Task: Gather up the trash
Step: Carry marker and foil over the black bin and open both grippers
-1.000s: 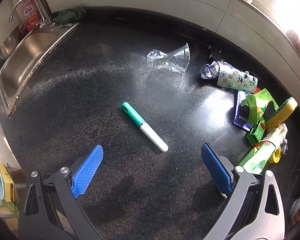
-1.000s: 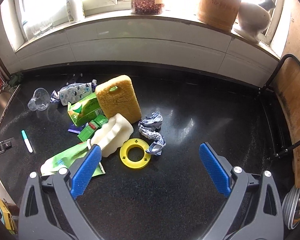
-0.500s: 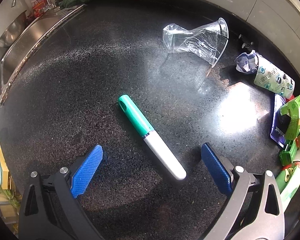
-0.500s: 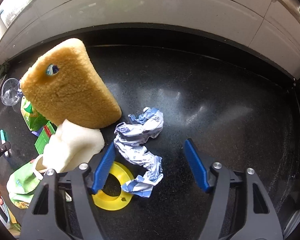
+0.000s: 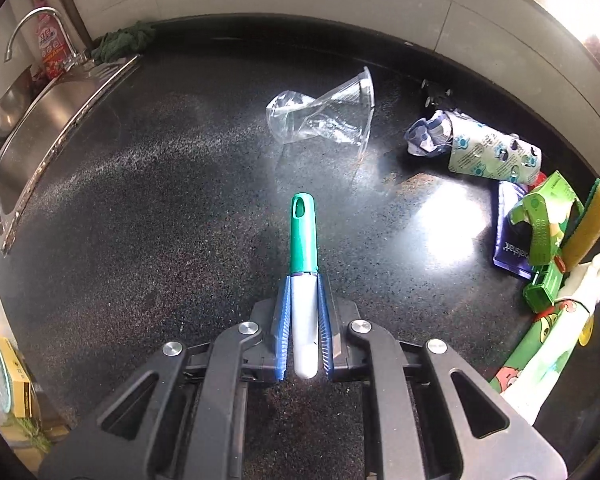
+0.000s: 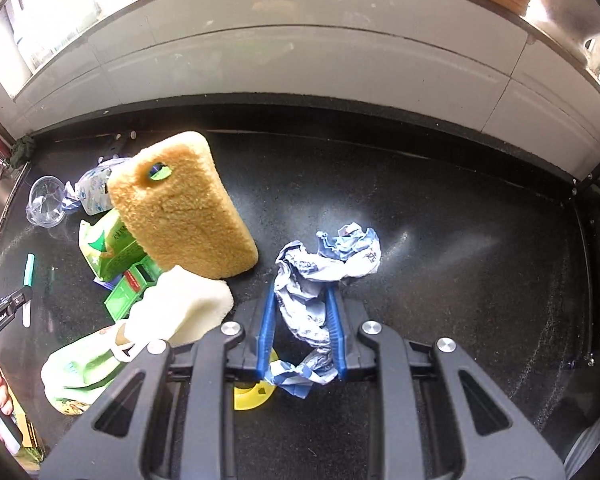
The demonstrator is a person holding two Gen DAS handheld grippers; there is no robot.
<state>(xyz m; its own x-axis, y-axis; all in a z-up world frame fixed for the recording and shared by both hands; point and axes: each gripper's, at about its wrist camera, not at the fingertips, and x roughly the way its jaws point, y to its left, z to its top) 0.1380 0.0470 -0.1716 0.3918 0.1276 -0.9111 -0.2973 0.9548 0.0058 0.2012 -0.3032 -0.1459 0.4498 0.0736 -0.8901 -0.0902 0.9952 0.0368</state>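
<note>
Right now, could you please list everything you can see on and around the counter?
Marker: 1, green cap, white barrel, in left gripper.
Crumpled wrapper: 1, blue-white, in right gripper.
Plastic cup: 1, clear, crushed, mid-counter.
Patterned paper tube: 1, pale green, near wall.
Sponge: 1, tan, leaning on clutter.
Foam block: 1, white, below sponge.
Ring: 1, yellow, under right gripper.
Cartons: several, green, beside sponge.
Sink: 1, steel, far left.
Counter: 1, black.
Left gripper: shut on marker.
Right gripper: shut on wrapper.
</note>
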